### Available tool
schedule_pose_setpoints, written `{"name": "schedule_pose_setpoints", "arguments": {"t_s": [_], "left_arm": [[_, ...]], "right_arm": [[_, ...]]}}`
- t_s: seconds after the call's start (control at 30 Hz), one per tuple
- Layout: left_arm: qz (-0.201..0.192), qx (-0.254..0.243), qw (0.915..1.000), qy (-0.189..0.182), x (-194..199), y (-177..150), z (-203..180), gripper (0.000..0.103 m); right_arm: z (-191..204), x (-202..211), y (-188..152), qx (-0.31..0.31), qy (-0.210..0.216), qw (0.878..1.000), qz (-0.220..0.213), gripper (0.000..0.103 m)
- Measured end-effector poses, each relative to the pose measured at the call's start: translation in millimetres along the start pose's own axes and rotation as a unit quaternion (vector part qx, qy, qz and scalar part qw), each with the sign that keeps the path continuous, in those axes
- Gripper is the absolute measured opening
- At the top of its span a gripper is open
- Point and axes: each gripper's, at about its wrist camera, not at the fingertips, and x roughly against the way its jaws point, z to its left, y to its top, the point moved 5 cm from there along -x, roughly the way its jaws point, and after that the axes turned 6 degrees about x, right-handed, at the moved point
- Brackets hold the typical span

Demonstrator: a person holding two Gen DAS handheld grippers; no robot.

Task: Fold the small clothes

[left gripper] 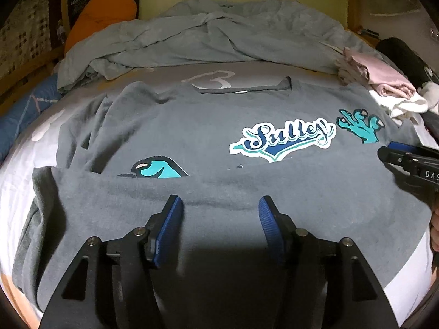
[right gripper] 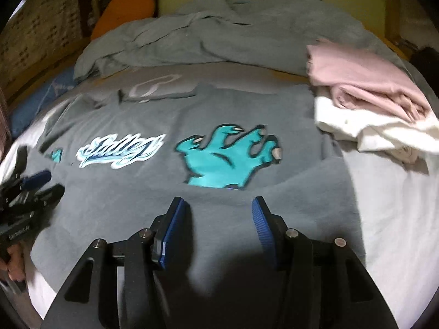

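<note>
Left wrist view has the left tool (left gripper: 221,205) at the bottom middle of the frame, its blue-padded fingers spread apart with nothing between them, hovering over a gray T-shirt (left gripper: 214,137). That shirt lies flat across the bed (left gripper: 16,170), filling the middle of the frame, its lower part folded up so the hem edge runs across under the "Sulley" lettering (left gripper: 282,139) and partly covers a teal print at center left. A teal clawed hand print (left gripper: 362,127) sits at right. The right tool (left gripper: 395,153) pokes in from the right edge; I cannot tell its state from here.

Right wrist view, slightly blurred, shows the right tool (right gripper: 221,208) at the bottom middle, likewise wide open and holding nothing, above the shirt's folded part. A rumpled gray blanket (right gripper: 219,33) fills the upper middle, an orange carrot-shaped pillow (right gripper: 123,8) the upper left, and folded pink (right gripper: 365,76) and white clothes (right gripper: 356,126) lie at right
</note>
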Motion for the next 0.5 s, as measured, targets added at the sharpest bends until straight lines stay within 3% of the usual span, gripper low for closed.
{"name": "schedule_pose_setpoints", "arguments": {"t_s": [0.1,0.2,0.33,0.43,0.5], "left_arm": [[-0.005,0.008,1.0,-0.003,8.6,1.5,4.2,0.058],[-0.038,0.012,0.9992,0.006,34.9,5.3,17.1,0.058],[-0.095,0.064,0.9928,0.035,75.7,17.2,69.0,0.064],[-0.083,0.109,0.9886,0.063,77.8,19.9,117.8,0.063],[-0.03,0.138,0.9892,0.039,61.3,14.3,142.9,0.037]], "right_arm": [[-1.7,9.3,1.9,0.001,-0.013,1.0,-0.013,0.05],[-6.8,31.7,5.2,0.001,-0.029,0.999,-0.042,0.05],[-36.3,66.9,14.6,-0.03,-0.049,0.995,-0.083,0.05],[-65.5,81.4,16.9,-0.062,-0.053,0.992,-0.093,0.05],[-73.1,79.6,15.1,-0.057,-0.028,0.995,-0.075,0.05]]}}
